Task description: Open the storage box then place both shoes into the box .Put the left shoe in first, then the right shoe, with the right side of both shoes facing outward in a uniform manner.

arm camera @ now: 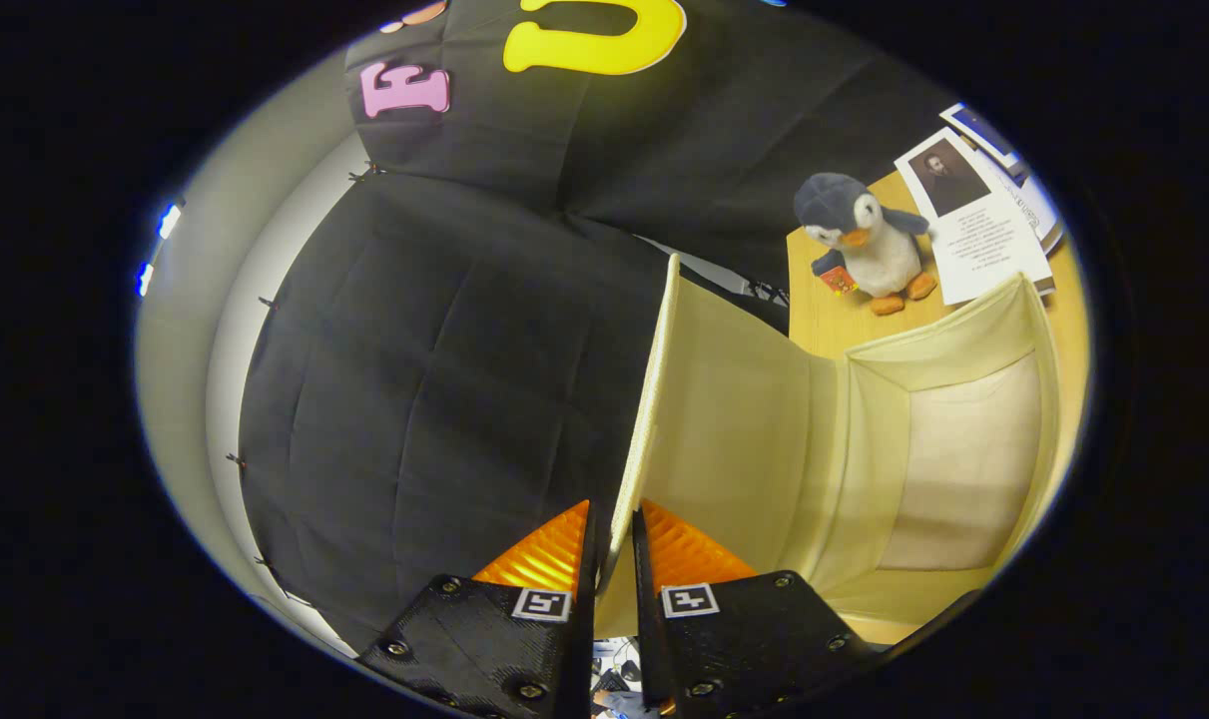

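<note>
Black cloth booth wall [444,379] behind and to the left. Cream fabric storage box [963,469] on a wooden worktop [824,320], open and empty inside, its lid flap [734,419] raised on edge. Gripper [614,549] closed on the flap's near edge, one of the fingers [549,554] on each side of the fabric. Beyond the box, papers [983,235] and a plush penguin [864,245] standing upright.
</note>
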A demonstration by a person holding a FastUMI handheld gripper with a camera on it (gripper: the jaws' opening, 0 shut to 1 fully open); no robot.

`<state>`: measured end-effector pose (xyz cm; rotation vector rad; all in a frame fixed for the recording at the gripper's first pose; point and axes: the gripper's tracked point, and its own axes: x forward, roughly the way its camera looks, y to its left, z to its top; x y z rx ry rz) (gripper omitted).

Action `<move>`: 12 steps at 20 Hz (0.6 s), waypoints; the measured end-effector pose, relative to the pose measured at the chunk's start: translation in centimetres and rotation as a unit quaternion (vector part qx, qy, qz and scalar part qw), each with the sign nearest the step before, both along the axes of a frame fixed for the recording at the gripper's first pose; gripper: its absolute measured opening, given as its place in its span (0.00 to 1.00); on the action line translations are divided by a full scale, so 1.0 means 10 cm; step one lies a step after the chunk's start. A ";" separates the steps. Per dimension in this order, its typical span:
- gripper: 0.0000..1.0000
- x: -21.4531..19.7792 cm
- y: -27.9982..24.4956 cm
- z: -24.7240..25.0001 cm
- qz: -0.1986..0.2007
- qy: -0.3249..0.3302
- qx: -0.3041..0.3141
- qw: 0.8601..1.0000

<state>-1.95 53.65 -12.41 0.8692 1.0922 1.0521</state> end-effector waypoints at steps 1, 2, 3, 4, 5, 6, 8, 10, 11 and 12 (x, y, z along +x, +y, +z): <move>0.19 0.01 0.07 -0.02 -0.001 0.004 -0.003 1.000; 0.18 0.02 0.16 0.00 -0.002 0.007 0.001 1.000; 0.19 0.05 0.22 0.01 -0.003 0.010 -0.001 1.000; 0.26 0.01 0.33 0.02 -0.001 0.013 0.004 1.000; 0.44 0.00 0.38 0.04 0.003 0.014 0.007 1.000; 0.50 -0.02 0.41 0.05 0.007 0.012 0.008 1.000; 0.54 -0.03 0.40 0.03 0.012 0.004 0.001 1.000; 0.54 -0.03 0.36 0.00 0.012 -0.002 -0.007 1.000; 0.54 -0.01 0.32 -0.02 0.011 -0.007 -0.013 1.000; 0.54 0.00 0.25 -0.07 0.009 -0.017 -0.026 0.999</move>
